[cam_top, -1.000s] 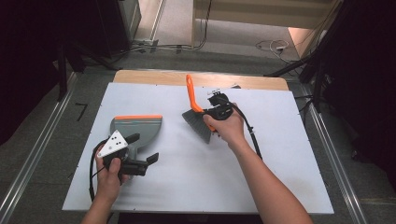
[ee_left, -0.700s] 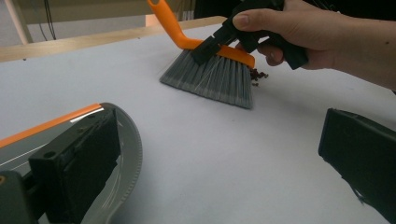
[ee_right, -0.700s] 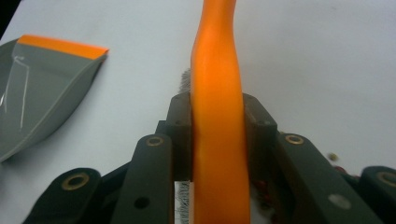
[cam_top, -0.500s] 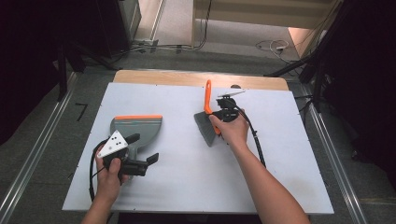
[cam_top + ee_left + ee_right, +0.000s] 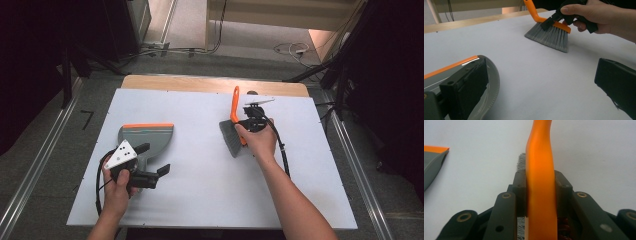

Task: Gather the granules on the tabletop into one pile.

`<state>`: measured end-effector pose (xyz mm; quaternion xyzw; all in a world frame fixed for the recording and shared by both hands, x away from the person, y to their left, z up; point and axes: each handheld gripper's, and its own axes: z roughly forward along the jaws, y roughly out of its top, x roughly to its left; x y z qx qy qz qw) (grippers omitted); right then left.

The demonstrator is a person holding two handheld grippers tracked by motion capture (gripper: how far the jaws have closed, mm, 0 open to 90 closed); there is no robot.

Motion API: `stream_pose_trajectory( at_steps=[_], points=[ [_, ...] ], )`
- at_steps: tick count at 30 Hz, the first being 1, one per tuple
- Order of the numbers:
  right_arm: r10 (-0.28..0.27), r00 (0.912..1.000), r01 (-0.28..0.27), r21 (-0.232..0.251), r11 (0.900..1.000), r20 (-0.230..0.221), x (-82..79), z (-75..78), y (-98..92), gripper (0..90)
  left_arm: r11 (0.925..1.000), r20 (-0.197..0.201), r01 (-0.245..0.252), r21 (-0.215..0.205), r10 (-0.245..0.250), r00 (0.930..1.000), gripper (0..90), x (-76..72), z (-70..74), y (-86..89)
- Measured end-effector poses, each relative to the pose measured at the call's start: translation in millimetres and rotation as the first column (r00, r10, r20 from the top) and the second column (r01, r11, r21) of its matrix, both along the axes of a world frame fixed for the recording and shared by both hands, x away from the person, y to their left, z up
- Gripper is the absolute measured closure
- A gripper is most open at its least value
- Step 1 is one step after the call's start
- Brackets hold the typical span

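Clamping brush (image 5: 540, 182) handle, right tool (image 5: 540, 195) hiding most bristles.

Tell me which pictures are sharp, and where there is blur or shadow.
High view: slightly soft, dark surroundings around the bright table. Left gripper view: brush sharp with a soft shadow beneath; near dustpan blurred. Right gripper view: the close orange handle is soft.

brush (image 5: 232, 138) — shifted right, handle now upright | right tool (image 5: 248, 121) (clamped)
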<state>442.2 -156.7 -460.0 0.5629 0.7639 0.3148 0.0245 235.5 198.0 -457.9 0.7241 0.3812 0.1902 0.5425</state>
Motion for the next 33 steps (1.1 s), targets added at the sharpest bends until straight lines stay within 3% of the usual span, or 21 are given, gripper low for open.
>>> stream_pose_trajectory(
  at_steps=[7,9,11,14,16,17,18,20,21,22,25,29,32,33],
  points=[
    [0.052,0.9981,-0.053,0.027,0.998,0.033,-0.8,2.6,-5.3,67.8,1.0000,0.000,0.000,-0.002,0.000,1.0000,0.0,0.4,0.3,0.2],
    [0.108,0.9912,-0.108,0.006,0.994,0.077,-3.9,7.3,-4.6,67.8,1.0000,-0.001,0.001,-0.003,-0.001,1.0000,0.0,0.6,0.2,-0.1],
    [0.152,0.9822,-0.156,0.029,0.987,0.111,-7.2,13.4,-6.6,67.8,1.0000,-0.003,0.000,-0.003,0.000,1.0000,0.0,0.8,0.0,-0.3],
    [0.211,0.9689,-0.222,0.071,0.973,0.129,-10.3,23.9,-11.8,67.9,1.0000,-0.003,0.001,-0.003,-0.001,1.0000,0.0,1.4,-0.2,-0.8],
    [0.263,0.9543,-0.273,0.060,0.960,0.143,-12.8,31.5,-15.3,67.9,1.0000,-0.003,0.002,0.002,-0.002,1.0000,0.0,1.4,-0.2,-1.0],
    [0.299,0.9404,-0.310,0.046,0.950,0.162,-14.6,34.7,-17.4,67.9,1.0000,-0.003,0.002,0.002,-0.002,1.0000,0.0,1.4,-0.2,-1.1],
    [0.346,0.9201,-0.356,0.023,0.934,0.184,-16.2,37.6,-19.1,67.9,1.0000,-0.002,0.001,0.001,-0.001,1.0000,0.0,1.4,-0.3,-1.1],
    [0.458,0.8657,-0.463,-0.025,0.886,0.203,-20.5,42.5,-21.4,67.9,1.0000,-0.003,0.000,-0.002,0.000,1.0000,0.0,1.4,-0.2,-0.9],
    [0.516,0.8316,-0.519,-0.045,0.854,0.205,-22.8,43.5,-22.3,67.8,1.0000,-0.003,0.001,-0.001,-0.001,1.0000,0.0,1.5,-0.2,-0.7],
    [0.558,0.8041,-0.557,-0.067,0.828,0.205,-25.4,43.5,-22.6,67.9,1.0000,-0.004,-0.002,-0.001,0.002,1.0000,0.0,1.6,-0.2,-0.8],
    [0.640,0.7507,-0.629,-0.119,0.768,0.163,-30.7,38.1,-21.2,67.8,1.0000,-0.004,0.001,0.002,-0.001,1.0000,0.0,2.0,-0.3,-1.6],
    [0.704,0.7038,-0.690,-0.141,0.710,0.097,-30.1,24.0,-17.4,67.9,1.0000,-0.005,0.005,0.005,-0.005,1.0000,0.0,1.7,0.0,-3.3],
    [0.723,0.6849,-0.702,-0.181,0.689,0.094,-25.9,14.2,-12.9,68.0,1.0000,-0.005,0.005,0.005,-0.005,1.0000,0.0,1.7,-0.2,-3.6],
    [0.725,0.6802,-0.700,-0.193,0.687,0.111,-23.7,12.5,-12.4,67.9,1.0000,-0.005,0.006,0.005,-0.006,1.0000,0.0,1.7,-0.2,-3.4]
  ],
)
